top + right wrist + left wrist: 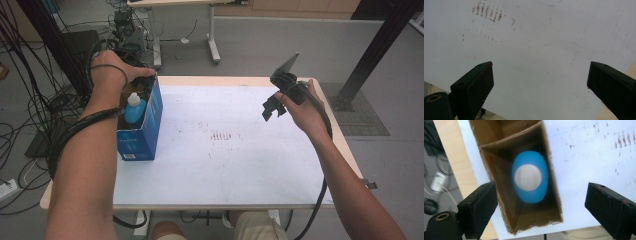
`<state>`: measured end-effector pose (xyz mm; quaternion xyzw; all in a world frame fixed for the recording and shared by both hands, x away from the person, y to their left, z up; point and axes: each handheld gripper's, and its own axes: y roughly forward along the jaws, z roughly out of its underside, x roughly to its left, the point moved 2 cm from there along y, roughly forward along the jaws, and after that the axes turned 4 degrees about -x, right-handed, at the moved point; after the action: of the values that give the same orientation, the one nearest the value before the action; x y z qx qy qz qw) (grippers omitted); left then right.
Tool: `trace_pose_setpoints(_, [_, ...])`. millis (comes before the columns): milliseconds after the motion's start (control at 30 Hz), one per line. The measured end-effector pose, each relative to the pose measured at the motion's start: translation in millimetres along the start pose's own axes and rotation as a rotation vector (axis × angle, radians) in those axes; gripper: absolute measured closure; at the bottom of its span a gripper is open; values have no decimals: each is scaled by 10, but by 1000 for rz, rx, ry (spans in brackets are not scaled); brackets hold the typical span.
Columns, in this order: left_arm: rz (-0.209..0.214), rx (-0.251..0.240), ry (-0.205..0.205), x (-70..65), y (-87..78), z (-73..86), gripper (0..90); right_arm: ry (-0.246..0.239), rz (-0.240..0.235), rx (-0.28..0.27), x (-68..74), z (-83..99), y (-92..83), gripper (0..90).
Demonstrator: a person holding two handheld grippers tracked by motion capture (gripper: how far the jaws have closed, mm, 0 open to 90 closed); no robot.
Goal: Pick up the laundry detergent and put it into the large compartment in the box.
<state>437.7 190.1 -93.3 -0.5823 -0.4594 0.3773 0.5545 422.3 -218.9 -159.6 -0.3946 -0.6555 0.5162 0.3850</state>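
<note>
Jaws wide above boxed bottle (530, 177).

Bottle standing in a box at the bench's left edge

A blue bottle (134, 111) with a white cap stands upright inside an open blue box (145, 127) on the white bench (235, 160). The left tool (131, 67) hangs over the box's far end, gripped in the left hand (111, 70). The right tool (276, 102) is held above the bench's right side, well apart from the box.

blue box (145, 131) with a white label patch, print too small to read; no other readable text
</note>
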Motion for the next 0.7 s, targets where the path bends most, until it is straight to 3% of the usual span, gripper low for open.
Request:
trace_pose_setpoints(167, [20,0,123,-168,-60,-65,89,1,2,9,-11,-23,20,73])
trace_pose_setpoints(400, [10,-9,308,-459,-123,-155,67,17,-2,11,-62,-24,18,73])
trace_pose_setpoints(700, [57,-43,474,-733,-162,-207,50,30,-4,14,-109,-27,39,72])
